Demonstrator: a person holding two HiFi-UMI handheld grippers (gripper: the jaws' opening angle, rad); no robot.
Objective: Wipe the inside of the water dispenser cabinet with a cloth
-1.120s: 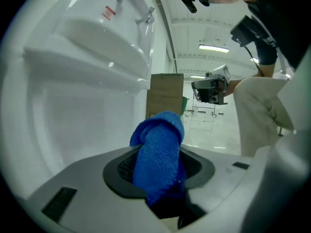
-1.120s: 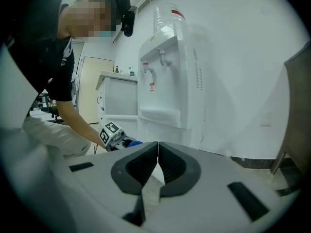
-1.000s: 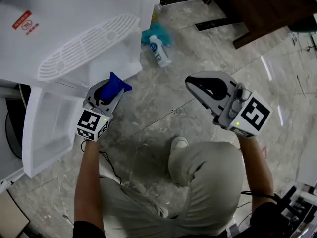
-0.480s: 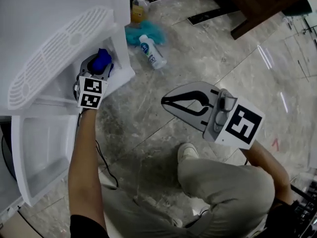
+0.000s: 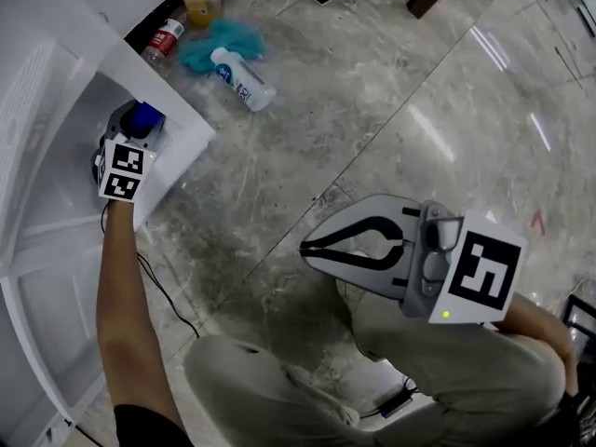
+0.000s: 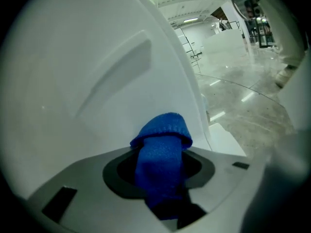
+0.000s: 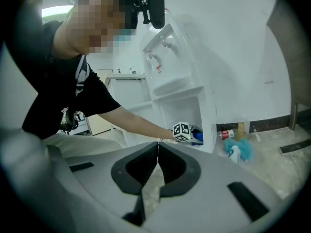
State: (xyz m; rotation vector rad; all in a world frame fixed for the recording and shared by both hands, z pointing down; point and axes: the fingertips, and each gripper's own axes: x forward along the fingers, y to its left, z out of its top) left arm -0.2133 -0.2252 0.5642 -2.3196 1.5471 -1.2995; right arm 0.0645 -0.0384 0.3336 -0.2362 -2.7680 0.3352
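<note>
White cabinet (image 6: 87, 57) interior around left tool (image 6: 161, 154) tight on blue cloth (image 6: 164, 127); right tool (image 7: 156, 152) together.

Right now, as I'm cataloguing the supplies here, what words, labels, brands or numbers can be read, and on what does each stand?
Nothing is readable.
White bottle: blue label, print too small.
Red-labelled bottle: print blurred.
Water dispenser: red sticker, too small.
Left gripper and right gripper: square markers only, no words.
</note>
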